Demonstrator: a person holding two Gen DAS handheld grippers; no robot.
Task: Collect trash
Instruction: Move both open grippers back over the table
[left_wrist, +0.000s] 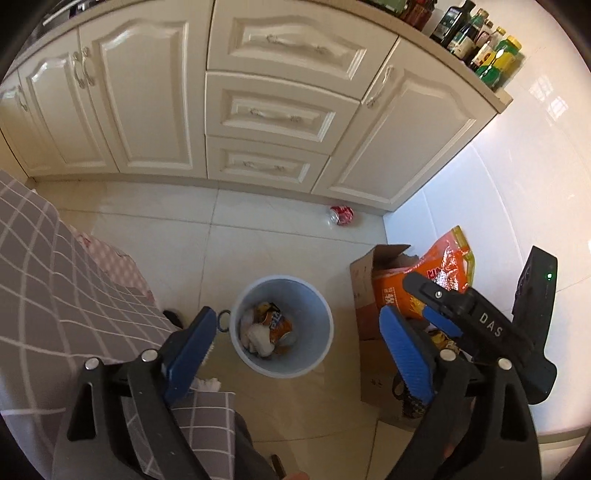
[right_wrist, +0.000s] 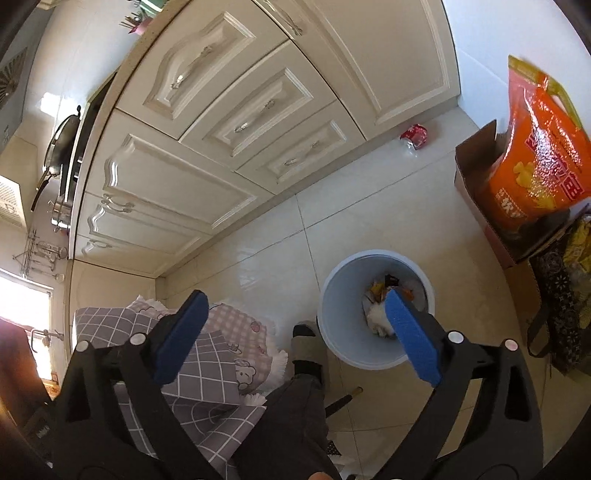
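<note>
Cream cabinets (left_wrist: 147, 92) are backing the tiled floor (left_wrist: 155, 240), where the pale blue bin (left_wrist: 325, 332) is standing part-filled with wrappers, a crushed red can (left_wrist: 341, 215) is lying by the plinth, and left gripper (left_wrist: 299, 347) and right gripper (right_wrist: 295, 332) are both hovering wide open, jaws gripping nothing.

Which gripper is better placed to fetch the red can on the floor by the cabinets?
Probably the right gripper: it is open and empty, and sits on the side where the red can lies. The left gripper is open too, hovering over the bin.

Bright daylight, glossy tile glare, fisheye-warped edges
</note>
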